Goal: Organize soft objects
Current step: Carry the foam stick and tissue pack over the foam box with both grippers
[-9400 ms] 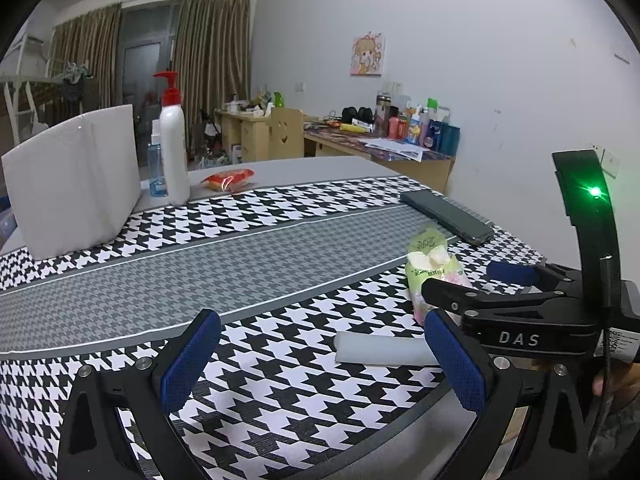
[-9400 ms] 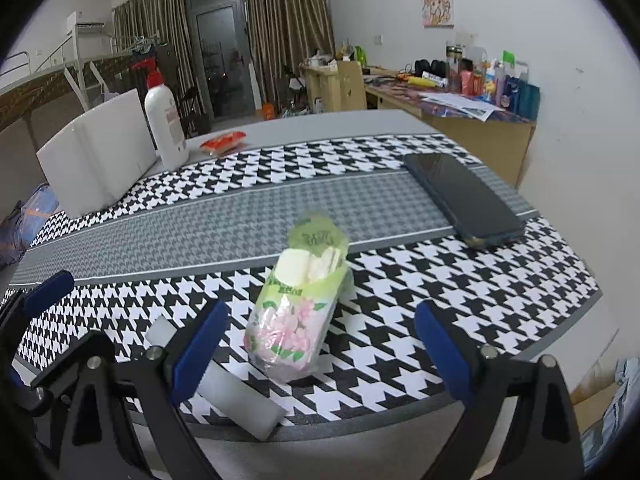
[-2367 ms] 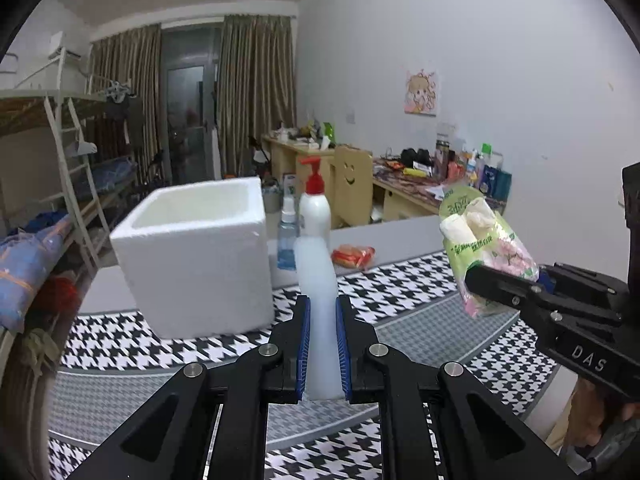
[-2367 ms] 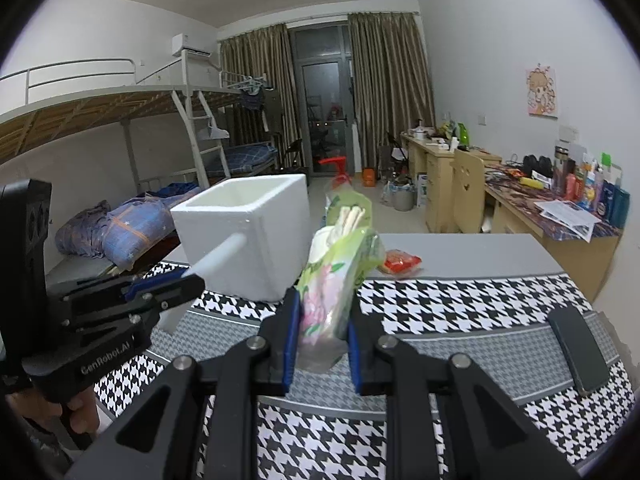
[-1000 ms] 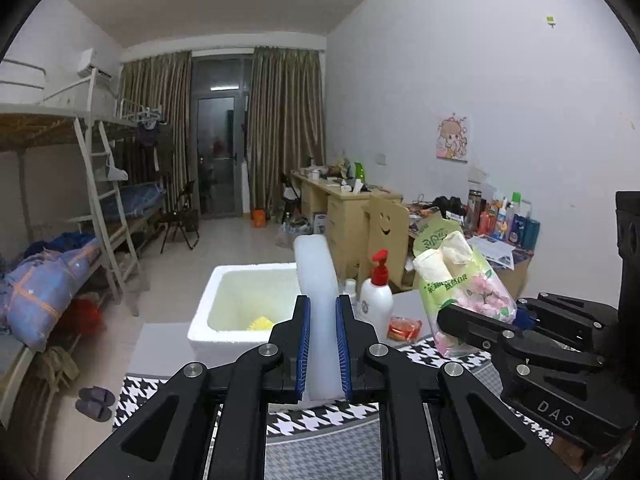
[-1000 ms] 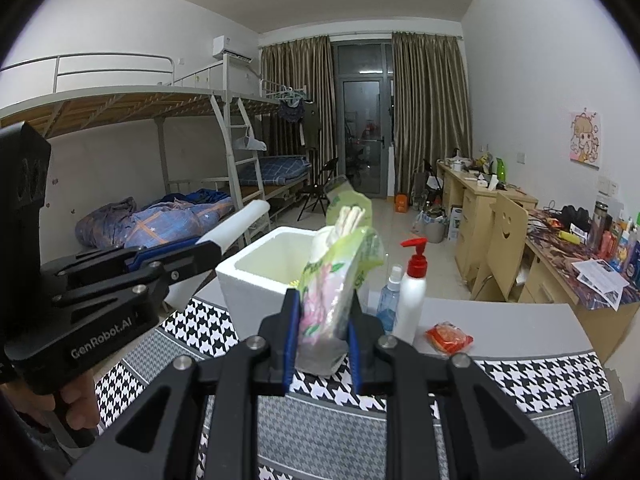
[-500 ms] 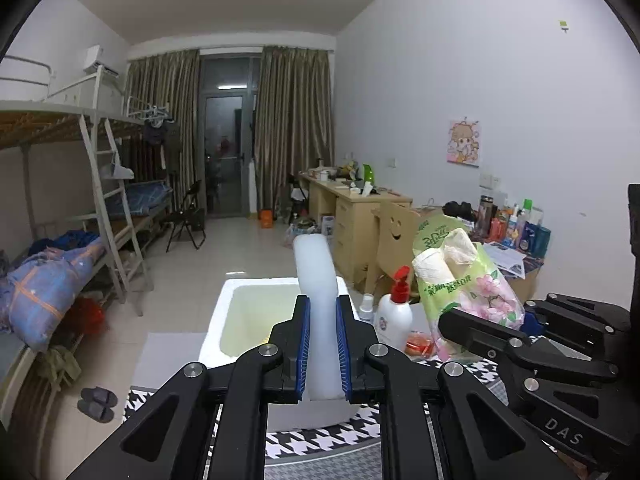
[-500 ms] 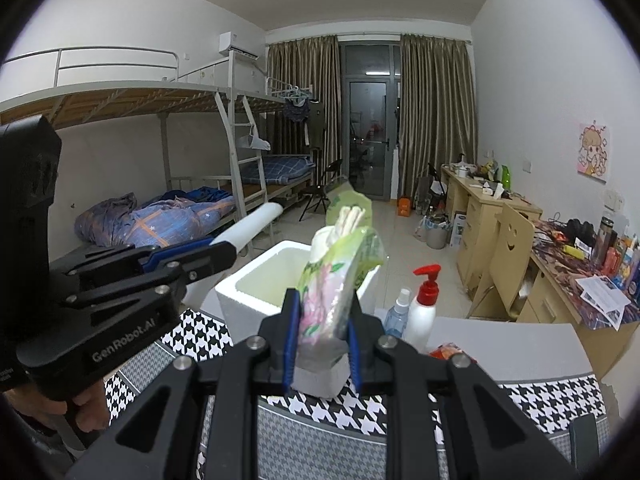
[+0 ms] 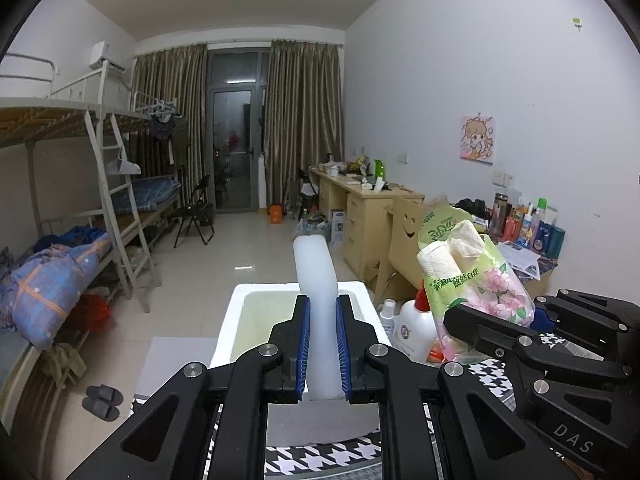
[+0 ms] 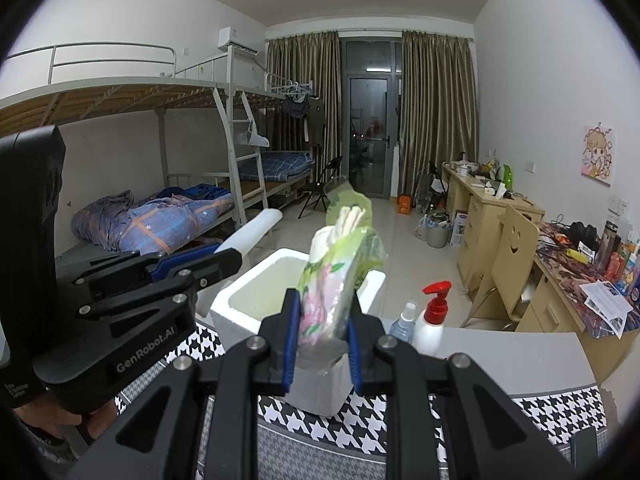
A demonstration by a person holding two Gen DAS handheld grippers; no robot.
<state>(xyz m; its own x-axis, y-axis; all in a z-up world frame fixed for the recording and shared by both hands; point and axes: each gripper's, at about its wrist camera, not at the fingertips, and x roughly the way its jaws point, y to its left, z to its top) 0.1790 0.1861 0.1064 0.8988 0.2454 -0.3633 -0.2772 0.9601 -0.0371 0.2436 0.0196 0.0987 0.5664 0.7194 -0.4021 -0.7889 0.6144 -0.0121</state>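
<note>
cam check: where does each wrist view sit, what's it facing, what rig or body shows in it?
Left wrist: on the left hand-held gripper, looking along its fingers shut on the white foam strip, toward the foam box; right hand-held gripper at right.
Right wrist: on the right hand-held gripper, shut on the tissue pack; left hand-held gripper and a hand at left.
Shared: foam box, pump bottle, both held things.
</note>
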